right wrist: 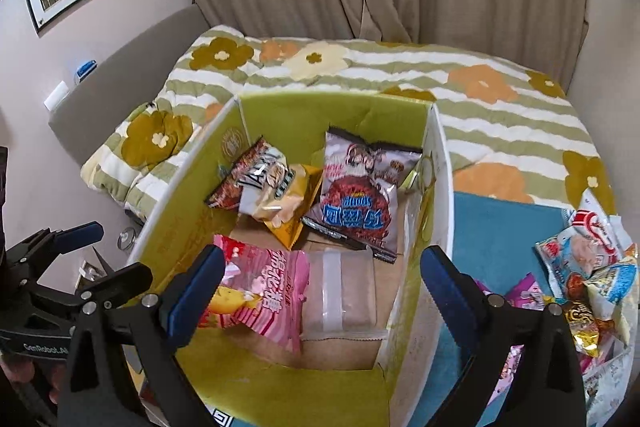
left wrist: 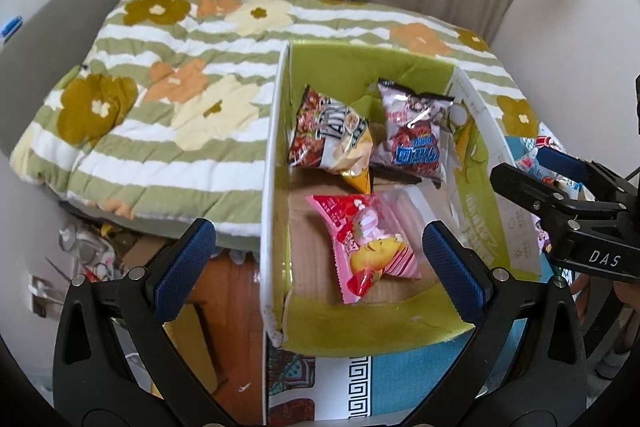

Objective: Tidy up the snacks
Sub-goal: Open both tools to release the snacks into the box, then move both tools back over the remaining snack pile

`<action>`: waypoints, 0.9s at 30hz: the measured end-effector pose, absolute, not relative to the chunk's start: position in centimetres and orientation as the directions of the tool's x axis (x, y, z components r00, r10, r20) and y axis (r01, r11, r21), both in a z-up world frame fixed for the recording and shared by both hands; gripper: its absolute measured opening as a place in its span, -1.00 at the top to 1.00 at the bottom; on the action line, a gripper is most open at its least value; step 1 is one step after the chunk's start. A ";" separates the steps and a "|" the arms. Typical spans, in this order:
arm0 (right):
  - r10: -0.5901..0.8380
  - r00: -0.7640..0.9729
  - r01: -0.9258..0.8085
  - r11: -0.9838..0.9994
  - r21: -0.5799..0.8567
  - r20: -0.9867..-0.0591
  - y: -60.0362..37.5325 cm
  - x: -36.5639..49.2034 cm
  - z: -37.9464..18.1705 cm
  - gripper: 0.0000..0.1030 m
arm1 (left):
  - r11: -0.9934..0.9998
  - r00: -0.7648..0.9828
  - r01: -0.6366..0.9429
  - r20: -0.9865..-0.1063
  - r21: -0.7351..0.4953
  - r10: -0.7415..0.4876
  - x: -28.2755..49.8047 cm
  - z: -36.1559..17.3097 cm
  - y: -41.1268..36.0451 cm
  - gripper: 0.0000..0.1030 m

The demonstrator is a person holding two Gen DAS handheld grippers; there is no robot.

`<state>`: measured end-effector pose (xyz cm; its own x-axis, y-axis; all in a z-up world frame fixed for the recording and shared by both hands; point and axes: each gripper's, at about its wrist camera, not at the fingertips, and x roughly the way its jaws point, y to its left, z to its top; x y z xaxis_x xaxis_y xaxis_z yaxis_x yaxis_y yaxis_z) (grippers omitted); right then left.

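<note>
**Both tongs empty above a half-filled box**

Left wrist view looks down into the green-lined cardboard box (left wrist: 360, 67), which sits on the bed beside the flowered quilt (left wrist: 160, 87). My left gripper (left wrist: 316, 259) hangs over the near end of the box with its blue pads wide apart and nothing between them. Below it lies the pink snack bag (left wrist: 372, 239), flat on the box floor. At the far wall the red and white chip bag (left wrist: 328, 135) and the grey-purple bag (left wrist: 416, 135) lean side by side, touching; I judge they stand there to keep the near floor free for more.

From the right wrist view, my right gripper (right wrist: 324, 283) is likewise spread open and empty, poised over the near right part of the box, above a clear plastic packet (right wrist: 340, 291) that lies just beside the pink bag. Outside the box, on the blue mat (right wrist: 500, 227) to my right, a pile of loose snacks (right wrist: 580, 267) waits unsorted.

With both tongs free, I reckon the next job is a reach right to that pile; crinkly, puffed bags may slip, so a grip on a sealed edge seems wise.
</note>
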<state>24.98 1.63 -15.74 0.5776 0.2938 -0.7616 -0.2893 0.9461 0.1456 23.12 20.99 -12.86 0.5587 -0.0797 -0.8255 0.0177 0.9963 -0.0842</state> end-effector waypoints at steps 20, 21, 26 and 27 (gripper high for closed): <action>0.130 0.777 -0.112 0.991 0.067 -0.616 -2.4 15.7 -7.1 -0.89 | 0.993 0.757 0.111 -0.644 -0.040 -0.111 16.2 -4.0 18.6 -0.99; 0.117 0.783 -0.101 0.993 0.061 -0.611 -2.8 15.1 -6.9 -0.89 | 0.991 0.757 0.124 -0.640 -0.050 -0.127 16.0 -3.9 18.2 -0.99; 0.042 0.819 -0.031 0.999 0.029 -0.573 -6.1 11.6 -6.4 -0.89 | 0.982 0.750 0.180 -0.638 -0.058 -0.175 15.1 -4.0 15.0 -0.99; 0.027 0.821 -0.016 1.000 0.024 -0.571 -6.6 11.2 -6.4 -0.89 | 0.980 0.748 0.189 -0.638 -0.060 -0.183 14.9 -4.0 14.3 -0.99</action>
<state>11.20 -6.59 -6.37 0.8205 0.0271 -0.5710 -0.0161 0.9996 0.0243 14.88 14.32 -4.03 0.7484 -0.1828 -0.6376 0.1887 0.9802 -0.0595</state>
